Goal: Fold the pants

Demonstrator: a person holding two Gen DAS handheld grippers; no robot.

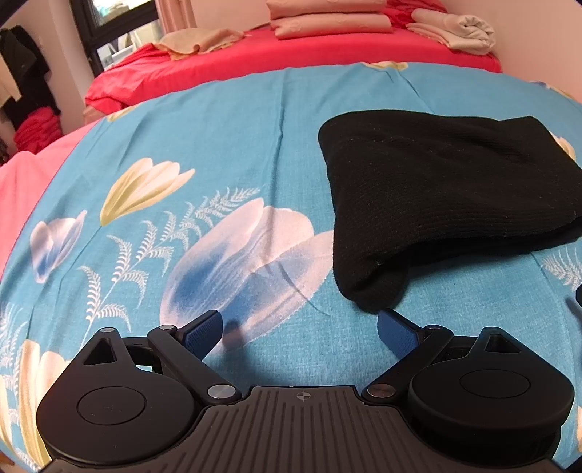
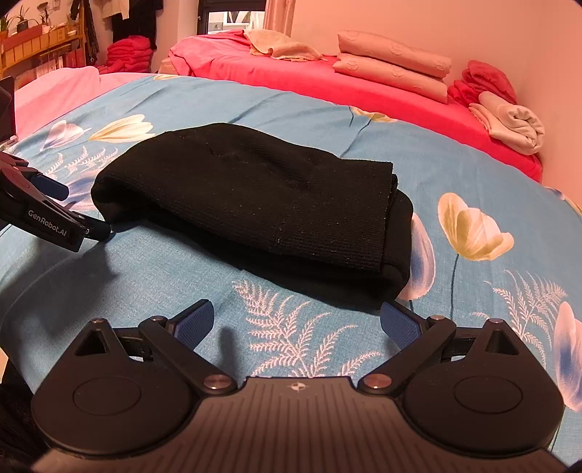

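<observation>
The black pants [image 1: 436, 189] lie folded into a thick rectangular bundle on the blue floral bedspread [image 1: 225, 152]. In the right wrist view the pants [image 2: 254, 196] lie just ahead of my gripper. My left gripper [image 1: 300, 329] is open and empty, its right finger close to the bundle's near corner. My right gripper [image 2: 296, 324] is open and empty, just short of the bundle's near edge. The left gripper also shows in the right wrist view [image 2: 78, 211], open, beside the bundle's left end.
A red bed [image 1: 291, 54] lies beyond the bedspread, with folded peach blankets [image 1: 327, 22], a beige towel [image 1: 196, 42] and rolled cream cloth [image 1: 462, 31]. Pink sheet [image 2: 58, 91] lies at the left. Dark clothes hang by a window [image 1: 109, 22].
</observation>
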